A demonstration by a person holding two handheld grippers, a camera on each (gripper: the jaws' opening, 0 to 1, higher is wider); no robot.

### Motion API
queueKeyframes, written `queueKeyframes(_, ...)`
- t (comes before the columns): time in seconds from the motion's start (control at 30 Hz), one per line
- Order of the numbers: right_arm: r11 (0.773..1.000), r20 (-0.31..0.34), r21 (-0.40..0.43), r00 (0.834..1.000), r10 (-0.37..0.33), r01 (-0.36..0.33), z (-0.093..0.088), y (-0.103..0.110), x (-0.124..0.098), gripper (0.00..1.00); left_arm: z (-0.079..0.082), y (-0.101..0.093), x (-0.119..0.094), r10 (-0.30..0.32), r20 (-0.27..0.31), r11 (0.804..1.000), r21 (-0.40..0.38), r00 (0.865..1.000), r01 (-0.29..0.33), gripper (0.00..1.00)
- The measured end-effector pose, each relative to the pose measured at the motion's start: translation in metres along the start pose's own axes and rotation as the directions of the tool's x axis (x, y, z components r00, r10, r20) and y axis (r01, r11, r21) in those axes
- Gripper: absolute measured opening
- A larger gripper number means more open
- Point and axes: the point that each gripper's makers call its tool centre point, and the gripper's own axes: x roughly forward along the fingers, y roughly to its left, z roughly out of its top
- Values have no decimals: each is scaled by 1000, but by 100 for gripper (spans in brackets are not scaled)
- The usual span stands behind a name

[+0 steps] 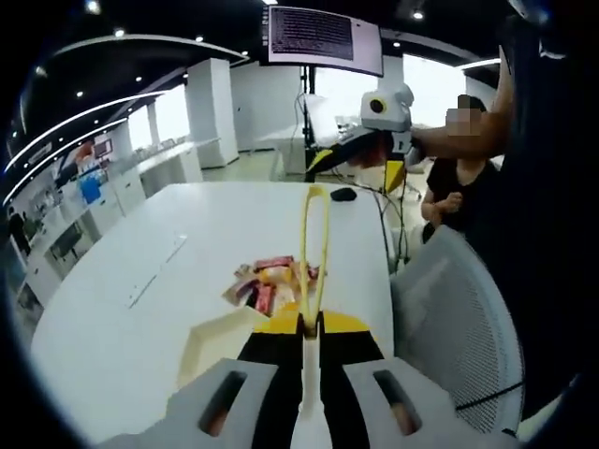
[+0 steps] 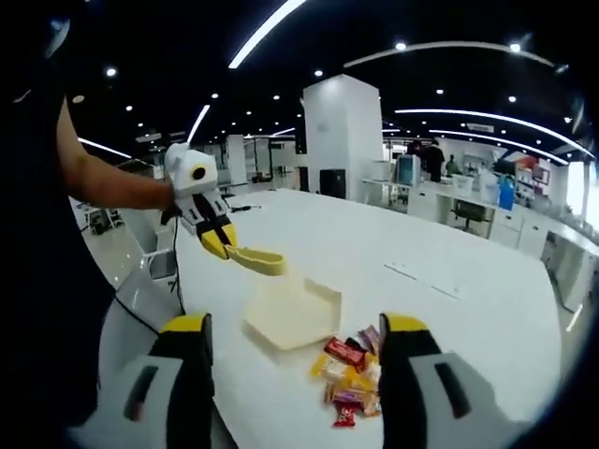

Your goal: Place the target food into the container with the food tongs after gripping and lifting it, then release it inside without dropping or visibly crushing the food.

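A pile of wrapped snacks (image 1: pixel 271 281) lies on the white table (image 1: pixel 187 234). Just in front of it, nearer me, sits a cream container (image 1: pixel 211 341). My left gripper (image 1: pixel 314 323) is shut on yellow food tongs (image 1: pixel 305 243), which reach forward above the pile with nothing in them. From the right gripper view, the left gripper (image 2: pixel 217 238) holds the tongs (image 2: pixel 260 260) in the air above the container (image 2: pixel 290 313), and the snacks (image 2: pixel 351 374) lie beside that container. My right gripper (image 2: pixel 295 327) is open and holds nothing. It hangs high at the far side (image 1: pixel 351 150).
A grey mesh chair (image 1: pixel 459 318) stands at the table's right edge. A black mouse (image 1: pixel 343 194) and cables lie at the far end. A seated person (image 1: pixel 454 178) is beyond the table. Desks and shelves (image 1: pixel 84 196) line the room's left side.
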Motion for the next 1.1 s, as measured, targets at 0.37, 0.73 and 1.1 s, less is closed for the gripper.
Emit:
queueKeyframes(0.37,977,112,-20,971,213,-212,57,47,18,52,60,-18,-17,-90,162,995,-34,983,97,0)
queueKeyframes(0.73,932,154,-58,919,363,-358,92,75,36,37,88,-32,-25,-169,199,984,-22,965,177,0)
queueKeyframes(1.1,903,203,-54,881,428,-427,104,93,41,26,95,-45,-26,-233,201,969,-34,951,245,0)
